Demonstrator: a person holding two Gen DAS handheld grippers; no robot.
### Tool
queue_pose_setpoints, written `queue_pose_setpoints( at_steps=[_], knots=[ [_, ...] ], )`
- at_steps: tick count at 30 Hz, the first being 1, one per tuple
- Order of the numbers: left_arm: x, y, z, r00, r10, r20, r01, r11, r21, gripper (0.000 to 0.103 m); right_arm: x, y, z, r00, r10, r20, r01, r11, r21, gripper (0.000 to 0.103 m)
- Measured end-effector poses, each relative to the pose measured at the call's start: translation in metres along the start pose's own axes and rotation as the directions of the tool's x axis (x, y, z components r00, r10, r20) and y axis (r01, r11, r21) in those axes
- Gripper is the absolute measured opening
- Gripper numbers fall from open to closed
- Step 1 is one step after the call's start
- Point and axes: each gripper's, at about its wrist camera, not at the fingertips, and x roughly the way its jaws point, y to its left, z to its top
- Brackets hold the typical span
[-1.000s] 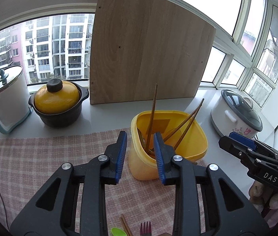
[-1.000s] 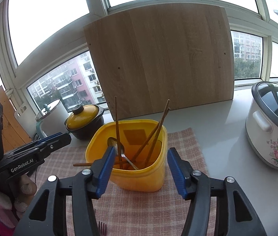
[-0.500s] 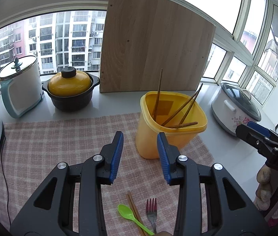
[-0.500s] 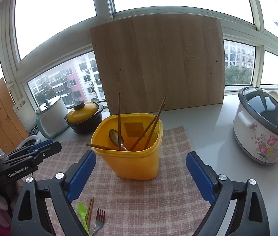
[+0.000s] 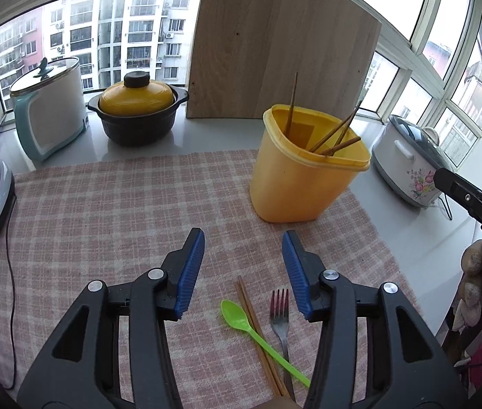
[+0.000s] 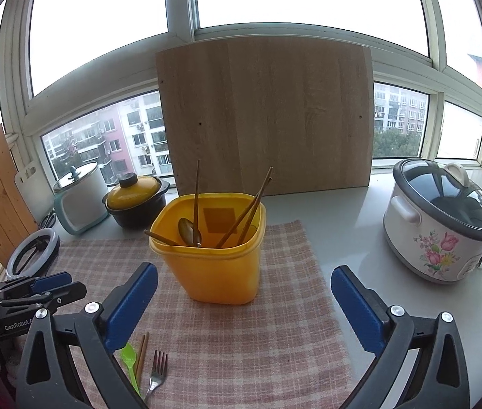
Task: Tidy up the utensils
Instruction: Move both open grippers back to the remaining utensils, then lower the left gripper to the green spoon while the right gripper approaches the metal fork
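On checked cloth (image 6: pixel 282 334), yellow bin (image 6: pixel 220 266) of chopsticks (image 6: pixel 246 211), spoon (image 6: pixel 189 231)

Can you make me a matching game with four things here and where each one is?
Things:
1. green plastic spoon
2. shiny metal spoon
3. yellow-lidded black pot
4. white flowered rice cooker

Places:
A. inside the yellow plastic tub
B. flat on the pink checked cloth, beside the metal fork
C. on the bare counter, on the tub's right in the right wrist view
D. by the window, next to the white kettle

Pairs: 1-B, 2-A, 3-D, 4-C
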Motion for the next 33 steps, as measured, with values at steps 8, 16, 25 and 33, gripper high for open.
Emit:
queue_pose_setpoints(
  at_steps=[8, 16, 25, 33],
  knots=[
    [0.011, 0.021, -0.026, 0.997, 0.003, -0.080, -0.008, 0.998, -0.059, 0.048, 0.013, 0.008, -0.024, 0.993, 0.095, -0.069, -0.100, 0.991, -0.087, 0.103],
    [0.030, 0.030, -0.049, 0.984, -0.049, -0.170, 0.028, 0.992, -0.122, 0.048, 0.055, 0.011, -0.050, 0.912, 0.323, -0.254, -0.322, 0.946, 0.044, 0.089],
    [0.054, 0.039, -0.069, 0.967, -0.092, -0.239, 0.047, 0.981, -0.187, 0.048, 0.104, 0.019, -0.086, 0.797, 0.448, -0.406, -0.422, 0.893, 0.156, 0.069],
    [0.071, 0.042, -0.073, 0.958, -0.118, -0.263, 0.064, 0.976, -0.208, 0.048, 0.129, 0.028, -0.104, 0.728, 0.503, -0.466, -0.451, 0.863, 0.227, 0.051]
  ],
)
